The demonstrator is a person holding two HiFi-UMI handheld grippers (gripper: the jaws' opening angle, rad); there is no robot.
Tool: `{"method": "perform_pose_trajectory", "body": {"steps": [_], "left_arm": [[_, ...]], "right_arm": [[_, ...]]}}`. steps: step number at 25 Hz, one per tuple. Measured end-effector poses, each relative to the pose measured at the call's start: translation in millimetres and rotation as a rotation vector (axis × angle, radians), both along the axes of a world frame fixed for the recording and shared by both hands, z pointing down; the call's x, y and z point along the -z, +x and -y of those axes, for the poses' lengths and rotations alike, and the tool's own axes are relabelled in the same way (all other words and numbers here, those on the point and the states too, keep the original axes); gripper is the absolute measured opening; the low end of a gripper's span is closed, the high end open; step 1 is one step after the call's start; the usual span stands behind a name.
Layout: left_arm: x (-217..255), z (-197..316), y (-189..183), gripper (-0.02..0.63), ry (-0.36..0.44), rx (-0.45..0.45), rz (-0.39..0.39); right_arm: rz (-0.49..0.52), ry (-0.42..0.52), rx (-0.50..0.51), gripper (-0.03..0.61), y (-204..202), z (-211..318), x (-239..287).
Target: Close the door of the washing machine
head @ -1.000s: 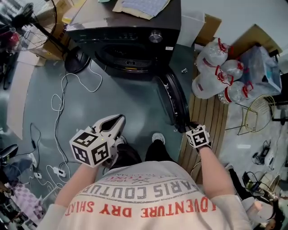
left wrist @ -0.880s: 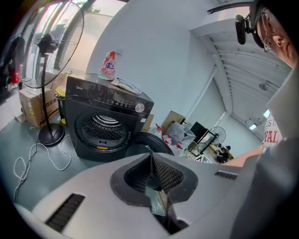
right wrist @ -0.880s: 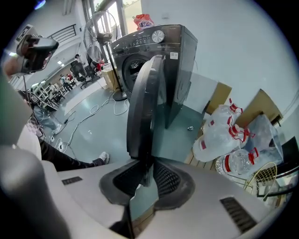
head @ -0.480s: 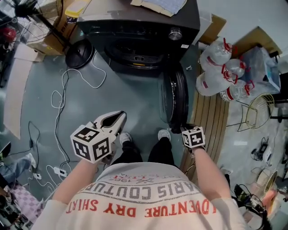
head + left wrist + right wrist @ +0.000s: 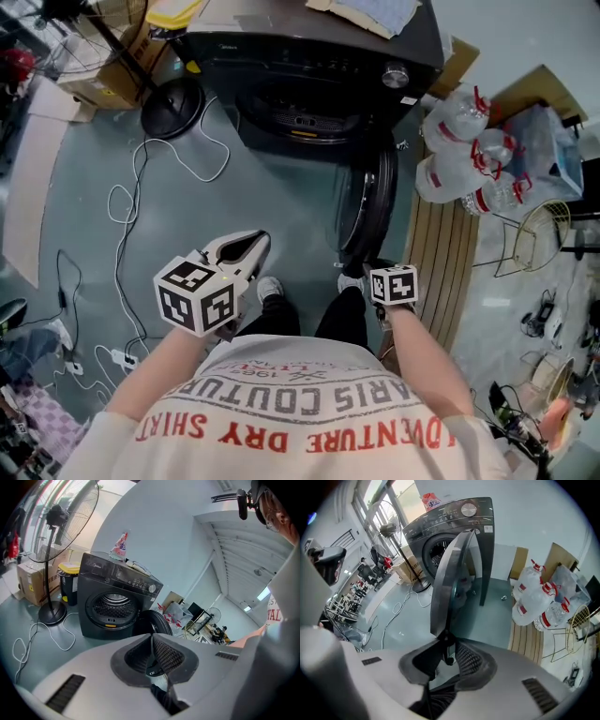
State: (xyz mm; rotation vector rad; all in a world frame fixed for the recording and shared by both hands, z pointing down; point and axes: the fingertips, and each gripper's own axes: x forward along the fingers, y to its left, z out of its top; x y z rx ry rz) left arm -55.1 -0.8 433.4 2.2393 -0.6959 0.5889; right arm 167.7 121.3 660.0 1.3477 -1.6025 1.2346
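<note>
The black washing machine [image 5: 309,66] stands at the top of the head view, its drum mouth [image 5: 305,117] uncovered. Its round door [image 5: 370,202] stands out from the front, about square to it. My right gripper [image 5: 361,269] has the door's free rim [image 5: 449,634] between its pads. The jaws are opening while the rim still touches them. My left gripper [image 5: 256,242] hangs over the floor left of the door, shut with nothing in it. In the left gripper view my left gripper [image 5: 151,636] faces the machine [image 5: 117,602] and the door [image 5: 154,619].
A standing fan's base [image 5: 173,103] and a white cable [image 5: 141,187] lie on the floor at the left. Large water bottles [image 5: 459,159] and a wooden pallet [image 5: 441,262] sit right of the door. The person's feet [image 5: 270,289] are just below the door.
The door's free edge has swung leftward with my right gripper on it, from slanting right to slanting slightly left. My left gripper has shifted only slightly.
</note>
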Motion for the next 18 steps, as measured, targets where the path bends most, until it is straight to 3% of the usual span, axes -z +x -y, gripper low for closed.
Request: {"method": "perform_pose_trajectory", "body": {"steps": [8,18], "left_arm": [[-0.7,3.9,-48.5,0.037,0.003,0.027,0.012],[-6.9,11.4,-116.9,0.037,-0.005,0.134,0.022]], "right_arm": [[0.049,0.01,-0.042,0.104,-51.7,27.0,3.0],[0.14,0.005,-0.084,0.123,-113.9,69.2,1.3]]}}
